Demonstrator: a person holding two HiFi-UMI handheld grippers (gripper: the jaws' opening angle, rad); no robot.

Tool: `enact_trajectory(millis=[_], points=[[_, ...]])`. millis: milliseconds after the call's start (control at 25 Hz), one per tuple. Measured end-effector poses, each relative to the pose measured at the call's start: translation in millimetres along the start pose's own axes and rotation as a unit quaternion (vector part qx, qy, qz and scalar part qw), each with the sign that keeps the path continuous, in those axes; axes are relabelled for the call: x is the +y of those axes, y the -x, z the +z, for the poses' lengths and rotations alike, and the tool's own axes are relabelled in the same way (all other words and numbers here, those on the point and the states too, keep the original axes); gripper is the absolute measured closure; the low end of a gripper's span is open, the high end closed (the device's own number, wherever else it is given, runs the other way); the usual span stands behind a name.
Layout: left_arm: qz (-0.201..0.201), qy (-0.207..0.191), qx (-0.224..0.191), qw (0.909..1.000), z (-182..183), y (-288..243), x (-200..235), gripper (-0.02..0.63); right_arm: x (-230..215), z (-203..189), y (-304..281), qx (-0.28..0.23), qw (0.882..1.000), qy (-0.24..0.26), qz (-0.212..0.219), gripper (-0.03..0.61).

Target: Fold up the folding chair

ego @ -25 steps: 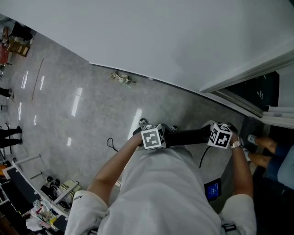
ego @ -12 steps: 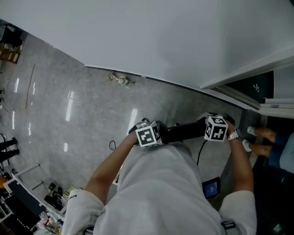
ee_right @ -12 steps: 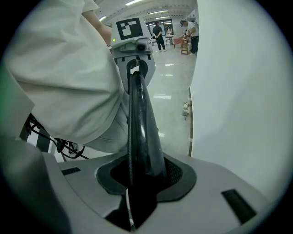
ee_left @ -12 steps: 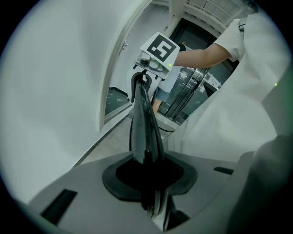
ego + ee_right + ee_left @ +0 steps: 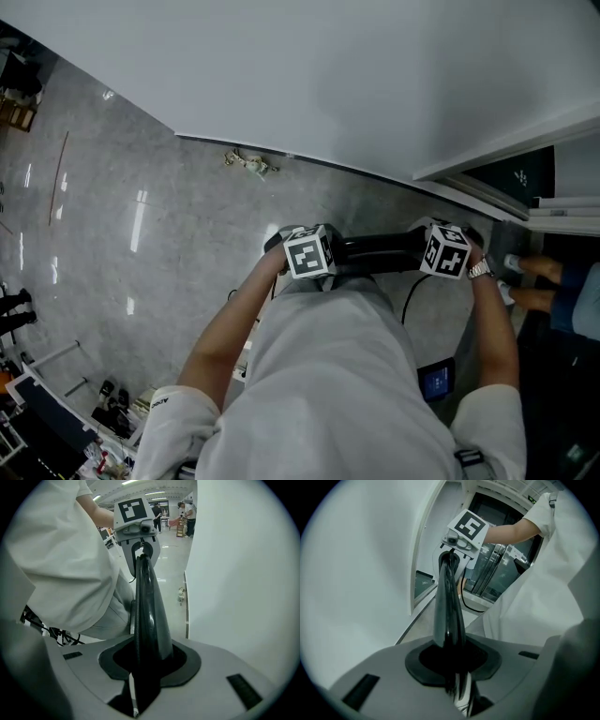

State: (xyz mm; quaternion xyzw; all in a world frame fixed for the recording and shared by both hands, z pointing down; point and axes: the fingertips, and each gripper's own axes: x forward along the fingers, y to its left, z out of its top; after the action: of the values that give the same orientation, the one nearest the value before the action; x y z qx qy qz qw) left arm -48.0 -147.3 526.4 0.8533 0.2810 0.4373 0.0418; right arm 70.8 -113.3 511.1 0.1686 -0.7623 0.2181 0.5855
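In front of your waist, just off the white wall (image 5: pixel 328 75), the folding chair (image 5: pixel 377 251) hangs between your two hands. All that shows of it is one glossy black rail. I take it for the chair's top edge, but the rest is hidden below your white shirt (image 5: pixel 337 375), so call that a fair guess.

The rail's long axis runs straight across your body from left to right, close to level in the head view. One end points at the left gripper (image 5: pixel 307 255) and the other at the right gripper (image 5: pixel 444 251).

In the left gripper view the rail comes out from between the jaws, thin and edge-on, and shoots straight away to the other gripper's marker cube (image 5: pixel 467 526). The jaws are closed tight on it, one on each flat side. The right gripper view gives the mirror picture. Its jaws are clamped on the same rail, which rises away to the left gripper's cube (image 5: pixel 135 509).

Below you is grey polished floor (image 5: pixel 169 216). A small bit of clutter (image 5: pixel 248 162) sits at the foot of the wall. A dark cable (image 5: pixel 411 314) loops down by your right side, near a device with a blue screen (image 5: pixel 435 382). Someone's feet (image 5: pixel 530 281) show at the far right by the doorway.
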Motion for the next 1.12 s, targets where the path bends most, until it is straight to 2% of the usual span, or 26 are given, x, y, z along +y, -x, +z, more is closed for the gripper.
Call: enact_trajectory(millis=[400, 600, 800, 1000, 1120], points=[[0.019, -0.027, 0.009, 0.9994, 13.2, 15.7, 17.8, 0.531, -20.7, 2.9, 10.5, -0.012, 0.999, -0.007, -0.035, 0.454], [0.028, -0.044, 0.03, 0.9982, 24.4, 23.7, 32.1, 0.531, -33.6, -0.5, 16.6, -0.024, 0.998, -0.027, -0.049, 0.454], [0.027, -0.061, 0.051, 0.9964, 36.2, 18.8, 39.2, 0.531, -45.0, -12.7, 16.0, -0.037, 0.996, -0.049, -0.06, 0.453], [0.039, -0.061, 0.04, 0.9966, 53.4, 5.4, 47.6, 0.532, -57.5, -37.5, 9.4, -0.036, 0.995, -0.071, -0.052, 0.431], [0.027, -0.064, 0.042, 0.9967, 55.6, 7.2, 60.4, 0.532, -68.3, -38.2, 10.1, -0.037, 0.995, -0.078, -0.056, 0.431]])
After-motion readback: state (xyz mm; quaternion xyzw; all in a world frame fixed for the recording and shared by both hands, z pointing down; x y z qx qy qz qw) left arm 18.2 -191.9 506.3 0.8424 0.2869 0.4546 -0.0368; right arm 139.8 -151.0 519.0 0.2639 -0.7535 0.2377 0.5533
